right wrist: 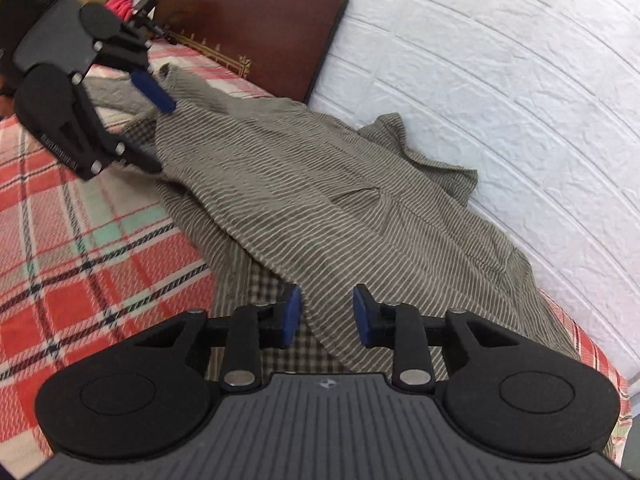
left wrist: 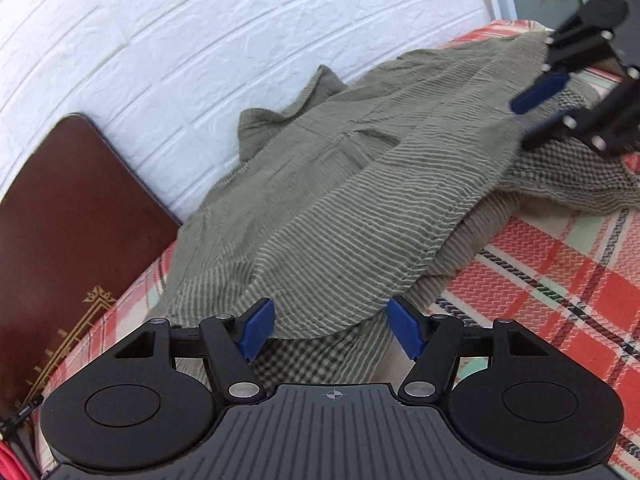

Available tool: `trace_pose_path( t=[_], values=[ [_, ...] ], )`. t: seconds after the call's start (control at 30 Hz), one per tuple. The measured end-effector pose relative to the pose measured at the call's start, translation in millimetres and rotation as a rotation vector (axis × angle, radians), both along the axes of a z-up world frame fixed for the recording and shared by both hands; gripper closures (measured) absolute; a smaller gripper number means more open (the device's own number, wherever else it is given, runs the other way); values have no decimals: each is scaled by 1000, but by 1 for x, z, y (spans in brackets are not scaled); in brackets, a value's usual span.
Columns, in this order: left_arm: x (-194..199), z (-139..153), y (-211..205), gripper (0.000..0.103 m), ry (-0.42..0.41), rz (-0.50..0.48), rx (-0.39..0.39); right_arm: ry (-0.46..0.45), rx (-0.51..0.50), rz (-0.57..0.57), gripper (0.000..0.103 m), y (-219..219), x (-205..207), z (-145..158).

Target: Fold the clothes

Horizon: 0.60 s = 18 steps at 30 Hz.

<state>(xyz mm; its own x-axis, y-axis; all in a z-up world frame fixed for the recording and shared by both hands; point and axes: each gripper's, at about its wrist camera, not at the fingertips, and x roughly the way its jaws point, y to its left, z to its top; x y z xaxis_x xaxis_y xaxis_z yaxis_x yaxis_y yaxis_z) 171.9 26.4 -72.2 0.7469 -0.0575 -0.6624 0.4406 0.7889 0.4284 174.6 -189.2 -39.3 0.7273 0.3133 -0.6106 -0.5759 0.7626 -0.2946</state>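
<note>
Right now an olive striped shirt (left wrist: 320, 200) lies rumpled on a bed with a red plaid blanket (left wrist: 560, 272), its far side bunched against the white brick-pattern wall (left wrist: 200, 48). Left claw (left wrist: 330, 330) stands wide, blue pads either side of the shirt's near hem, not pressing it. Right claw (right wrist: 326, 314) is narrower, pads apart with a fold of shirt between them, not pinched. Brown headboard (right wrist: 256, 20) sits at the bed's end.
</note>
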Motion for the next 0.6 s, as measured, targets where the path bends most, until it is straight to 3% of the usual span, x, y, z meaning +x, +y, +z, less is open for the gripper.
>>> trace_pose_path(
  t=[0.1, 0.17, 0.3, 0.4, 0.5, 0.6],
  values=[
    [-1, 1, 0, 31, 1, 2, -11, -2, 19, -7, 84, -1, 5, 5],
    [3, 2, 0, 41, 16, 11, -20, -6, 25, -11, 102, -1, 6, 9],
    [14, 6, 6, 80, 79, 58, -104, -5, 60, -12, 103, -4, 11, 23],
    [14, 8, 8, 91, 81, 62, -119, 25, 92, 14, 103, -7, 12, 34],
    [13, 10, 9, 102, 69, 62, -137, 24, 38, 65, 97, 0, 1, 27],
    [15, 16, 11, 103, 62, 72, -181, 39, -37, 103, 92, 12, -7, 6]
  ],
)
